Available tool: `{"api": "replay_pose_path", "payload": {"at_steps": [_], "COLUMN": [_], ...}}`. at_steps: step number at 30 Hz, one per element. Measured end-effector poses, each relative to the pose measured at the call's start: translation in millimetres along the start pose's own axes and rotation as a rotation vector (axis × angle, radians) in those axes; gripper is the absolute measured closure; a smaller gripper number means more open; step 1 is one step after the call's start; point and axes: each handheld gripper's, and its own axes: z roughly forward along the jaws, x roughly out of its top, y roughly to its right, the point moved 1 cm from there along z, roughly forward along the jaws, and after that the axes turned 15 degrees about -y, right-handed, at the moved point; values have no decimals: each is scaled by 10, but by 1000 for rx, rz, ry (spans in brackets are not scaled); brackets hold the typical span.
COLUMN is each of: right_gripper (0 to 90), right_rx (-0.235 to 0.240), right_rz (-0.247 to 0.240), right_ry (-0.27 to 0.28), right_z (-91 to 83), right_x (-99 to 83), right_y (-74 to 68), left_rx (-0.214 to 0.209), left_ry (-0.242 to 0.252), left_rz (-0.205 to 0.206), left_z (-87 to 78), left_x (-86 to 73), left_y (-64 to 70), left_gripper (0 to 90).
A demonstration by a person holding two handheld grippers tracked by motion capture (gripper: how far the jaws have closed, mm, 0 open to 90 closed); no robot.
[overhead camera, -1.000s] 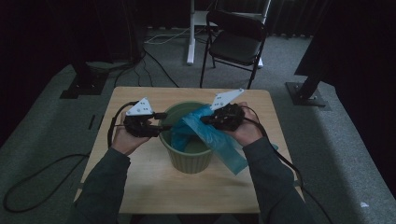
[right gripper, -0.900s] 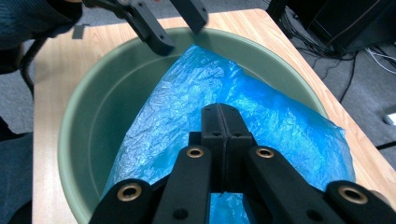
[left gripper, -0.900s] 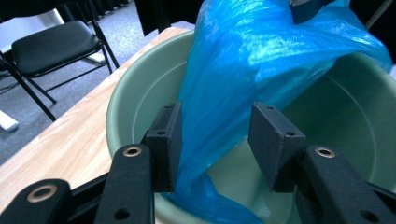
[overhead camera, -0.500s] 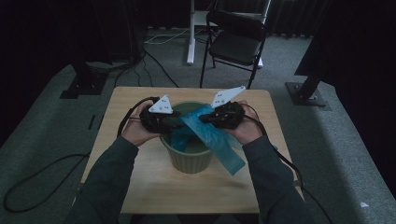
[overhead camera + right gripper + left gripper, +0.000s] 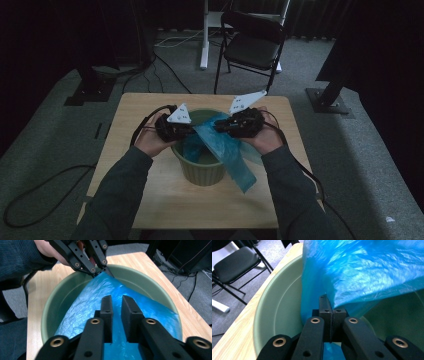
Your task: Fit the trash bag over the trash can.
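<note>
A green bucket (image 5: 201,172) stands mid-table, and a blue plastic bag (image 5: 226,149) lies across its mouth and hangs over the near right rim. My left gripper (image 5: 192,131) is at the bucket's left rim, shut on an edge of the bag (image 5: 367,270). The left gripper view shows its jaws (image 5: 331,311) pressed together on the film, inside the bucket (image 5: 279,305). My right gripper (image 5: 218,127) hovers over the bucket's right half. In its own view my right gripper (image 5: 116,302) has its jaws a narrow gap apart above the bag (image 5: 87,305), facing my left gripper (image 5: 102,269).
The wooden table (image 5: 135,115) has bare room on all sides of the bucket. A black folding chair (image 5: 252,45) stands behind the table's far edge. Cables trail off the table's left side onto the grey floor.
My left gripper has come in from the bucket's left side to the rim and closed on the bag's edge. The right gripper stayed over the bucket, and the bag hangs lower across it.
</note>
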Motion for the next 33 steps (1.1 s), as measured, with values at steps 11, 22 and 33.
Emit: {"api": "replay_pose_path", "payload": {"at_steps": [11,22,33], "right_gripper": [646,591,885], "right_rx": [-56,-51,-76], "right_rz": [48,73,89], "right_ry": [3,-38,-31], "right_z": [-222,-138,-174], "right_x": [-249,-437,-390], "right_y": [14,64,107], "left_rx": [13,25,13], "left_ry": [19,24,41], "left_rz": [-62,-89,-94], "left_z": [-78,-112,-145], "left_x": [-220,-326,-407], "left_y": [-105,-150,-120], "left_gripper": [893,891,681]}}
